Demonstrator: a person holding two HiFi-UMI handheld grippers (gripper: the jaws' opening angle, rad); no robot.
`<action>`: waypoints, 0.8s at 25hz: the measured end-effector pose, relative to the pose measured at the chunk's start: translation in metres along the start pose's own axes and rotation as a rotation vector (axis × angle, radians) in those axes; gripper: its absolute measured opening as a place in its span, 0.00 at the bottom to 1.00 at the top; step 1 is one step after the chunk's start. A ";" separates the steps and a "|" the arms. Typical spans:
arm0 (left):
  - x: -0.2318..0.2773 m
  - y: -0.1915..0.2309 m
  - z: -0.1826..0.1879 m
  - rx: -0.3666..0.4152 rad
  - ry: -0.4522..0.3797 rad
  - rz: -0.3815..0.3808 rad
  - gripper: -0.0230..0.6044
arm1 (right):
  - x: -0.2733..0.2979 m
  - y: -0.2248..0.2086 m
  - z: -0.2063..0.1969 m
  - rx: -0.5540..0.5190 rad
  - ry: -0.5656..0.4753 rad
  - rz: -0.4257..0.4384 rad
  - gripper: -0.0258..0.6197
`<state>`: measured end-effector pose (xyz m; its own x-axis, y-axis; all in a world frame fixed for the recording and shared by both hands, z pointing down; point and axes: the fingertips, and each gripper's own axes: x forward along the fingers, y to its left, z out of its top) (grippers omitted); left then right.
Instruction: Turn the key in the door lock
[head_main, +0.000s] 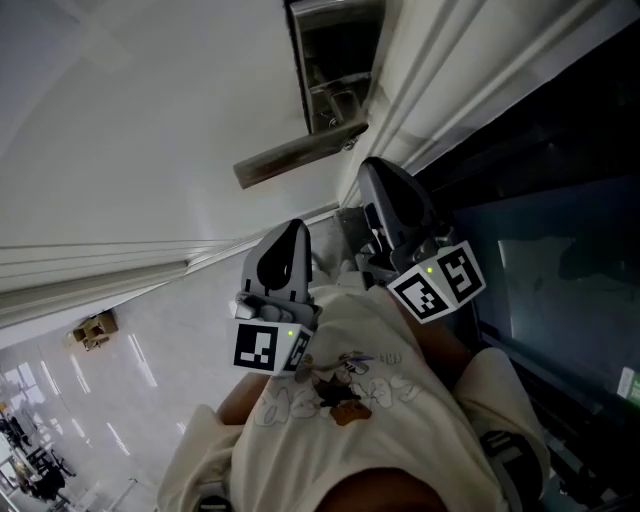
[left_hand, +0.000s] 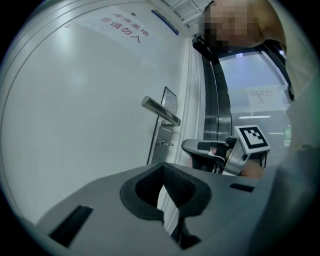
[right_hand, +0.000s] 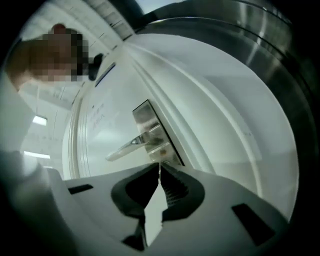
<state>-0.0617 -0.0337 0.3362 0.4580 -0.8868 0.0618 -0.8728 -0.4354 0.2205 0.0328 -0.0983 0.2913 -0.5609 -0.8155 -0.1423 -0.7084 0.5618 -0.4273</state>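
Straight ahead of the left fingers (left_hand: 177, 182), a plain white door (left_hand: 75, 130), bearing a tall steel lock plate (left_hand: 159, 134) up and to the right of their tips. On that plate, a lever handle (left_hand: 161, 112) jutting out near the top and a small key (left_hand: 164, 143) lower down, just ahead of the right fingers (right_hand: 176, 189). High on the door, far above the fingers, a sign (left_hand: 122, 30) in red characters. Below the fingers, glossy pale floor (head_main: 130, 380), with a small tan box (head_main: 93, 328) well off to their left
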 end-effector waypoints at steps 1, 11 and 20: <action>0.000 -0.001 0.002 0.002 -0.004 -0.001 0.05 | -0.002 0.001 -0.002 -0.073 0.011 -0.012 0.07; 0.000 -0.006 0.005 0.011 -0.009 -0.001 0.04 | -0.006 0.011 -0.024 -0.295 0.101 -0.033 0.05; 0.003 -0.013 0.004 0.011 0.003 -0.020 0.04 | -0.012 0.020 -0.034 -0.378 0.124 -0.039 0.05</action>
<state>-0.0499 -0.0312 0.3298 0.4755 -0.8777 0.0602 -0.8654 -0.4543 0.2113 0.0105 -0.0727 0.3144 -0.5615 -0.8274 -0.0136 -0.8250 0.5610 -0.0678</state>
